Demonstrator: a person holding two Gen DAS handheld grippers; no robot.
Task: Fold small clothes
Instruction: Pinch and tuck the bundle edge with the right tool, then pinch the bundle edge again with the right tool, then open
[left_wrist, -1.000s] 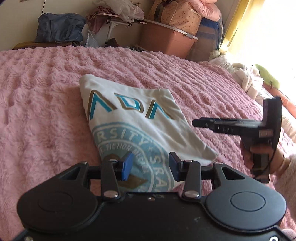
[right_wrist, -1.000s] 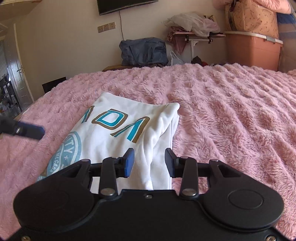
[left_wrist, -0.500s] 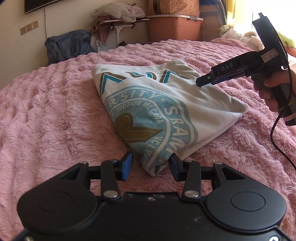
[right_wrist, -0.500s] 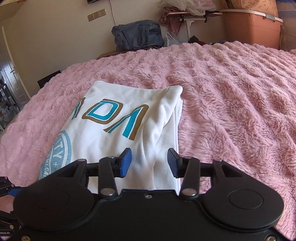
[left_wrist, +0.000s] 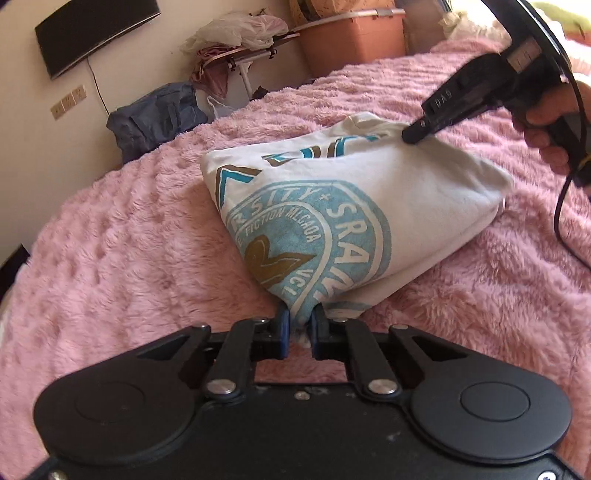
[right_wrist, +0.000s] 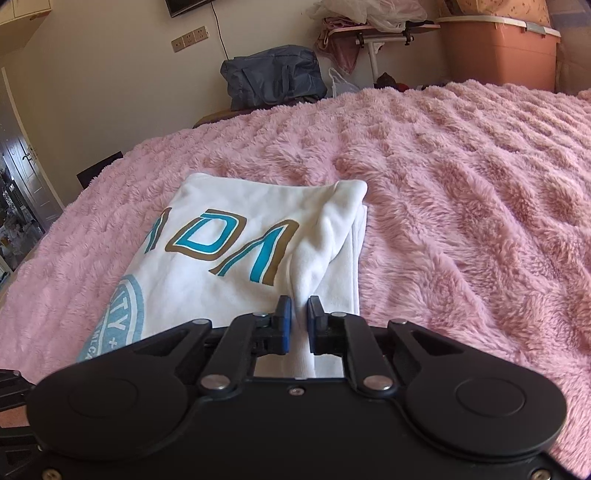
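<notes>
Both grippers are pinching the shirt (left_wrist: 369, 206), which lies part-folded on the pink blanket (left_wrist: 110, 258). The left gripper (left_wrist: 298, 328) is clamped on the corner at 6 o'clock in its view, cloth bunched between the pads. The right gripper (right_wrist: 299, 319) bites a ridge along the shirt's edge, and from the left view it sits up at 1 o'clock. To fold well, both corners should likely rise together, level and taut, so the layers don't slip apart.
</notes>
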